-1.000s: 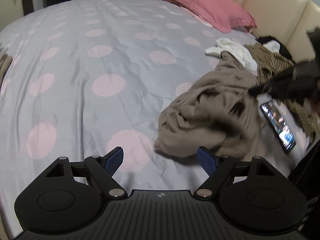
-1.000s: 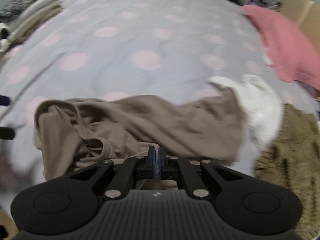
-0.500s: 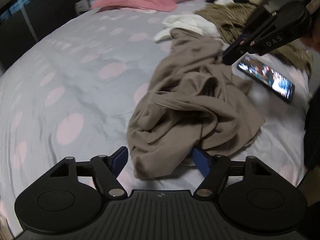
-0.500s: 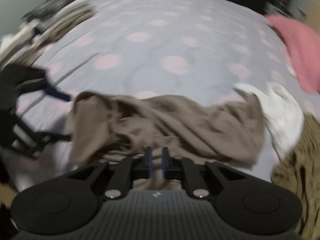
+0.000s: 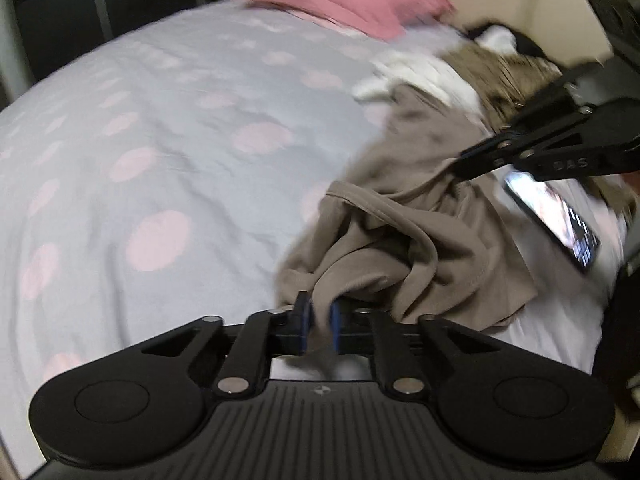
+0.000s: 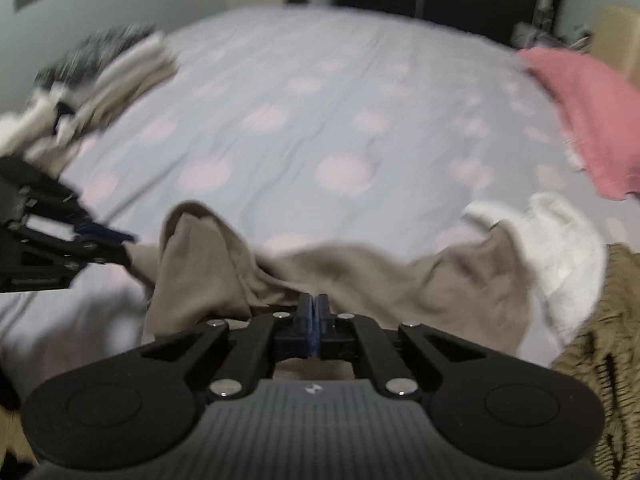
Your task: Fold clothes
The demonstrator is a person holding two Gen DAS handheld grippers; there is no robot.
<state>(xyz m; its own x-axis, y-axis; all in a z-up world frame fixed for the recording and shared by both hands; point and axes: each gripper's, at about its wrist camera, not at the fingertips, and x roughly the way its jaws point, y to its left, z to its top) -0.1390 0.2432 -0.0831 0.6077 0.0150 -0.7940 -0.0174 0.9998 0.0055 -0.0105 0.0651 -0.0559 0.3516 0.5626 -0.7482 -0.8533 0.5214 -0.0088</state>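
Lying crumpled at the near right of the bed (image 5: pixel 168 128), the taupe garment (image 5: pixel 420 240) looks light, limp and thin, so it should sag from wherever it is pinched. Left claw (image 5: pixel 318 322) is clenched on a bunched edge; right claw (image 6: pixel 314 322) is clamped on another edge. Seams or hems seem the surest holds.
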